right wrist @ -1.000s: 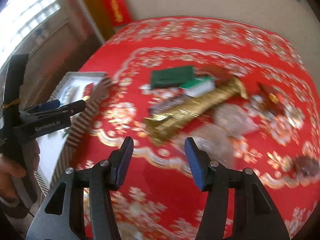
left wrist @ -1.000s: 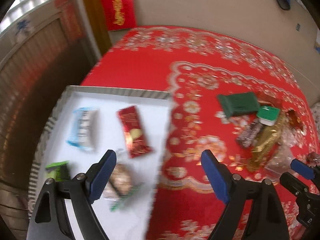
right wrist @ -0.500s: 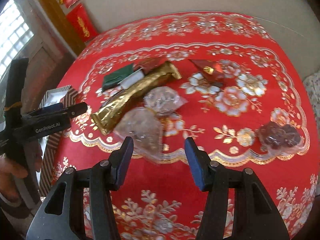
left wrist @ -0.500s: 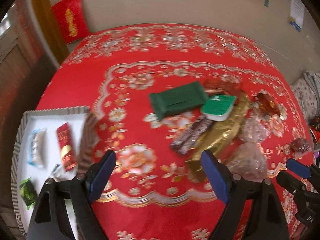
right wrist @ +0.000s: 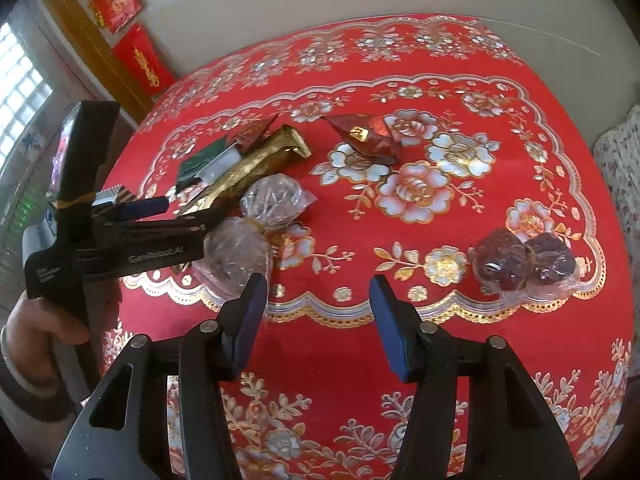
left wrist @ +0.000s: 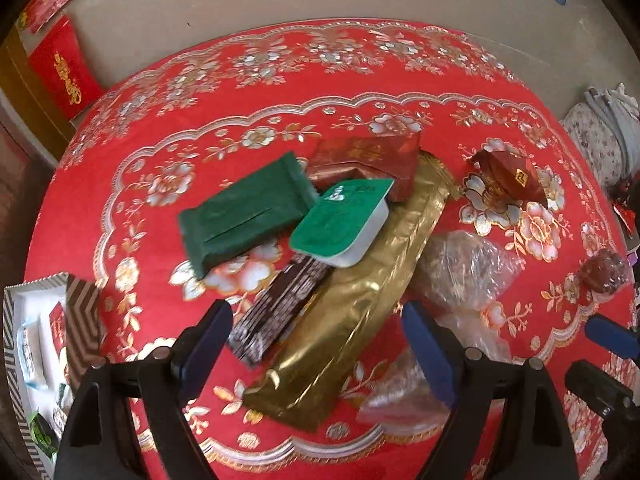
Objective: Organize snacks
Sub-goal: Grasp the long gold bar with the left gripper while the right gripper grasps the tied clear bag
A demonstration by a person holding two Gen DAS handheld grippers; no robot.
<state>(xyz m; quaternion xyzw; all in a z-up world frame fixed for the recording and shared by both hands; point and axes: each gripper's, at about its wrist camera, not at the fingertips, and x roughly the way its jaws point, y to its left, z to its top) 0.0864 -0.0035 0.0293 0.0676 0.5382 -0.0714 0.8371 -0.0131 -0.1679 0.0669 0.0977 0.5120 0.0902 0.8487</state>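
Note:
A pile of snacks lies on the red tablecloth. In the left wrist view I see a long gold packet [left wrist: 360,300], a dark bar [left wrist: 280,312], a green packet [left wrist: 244,216], a green-lidded cup [left wrist: 340,224], a red packet [left wrist: 368,156] and clear bags [left wrist: 464,268]. My left gripper [left wrist: 316,336] is open and empty, just above the gold packet's near end. My right gripper [right wrist: 318,312] is open and empty over bare cloth, between a clear bag [right wrist: 236,252] and wrapped dark red dates [right wrist: 524,264]. The left gripper also shows in the right wrist view [right wrist: 148,220].
A white tray with a striped rim [left wrist: 80,320] sits at the table's left edge and holds several snacks. A folded red wrapper [right wrist: 368,136] lies apart at the back. A wall runs behind the table. Cloth-covered things stand off the right edge [left wrist: 600,136].
My left gripper has swung right from over the tray to the snack pile. My right gripper has moved right, from the gold packet and clear bags toward the dates. Both stayed open.

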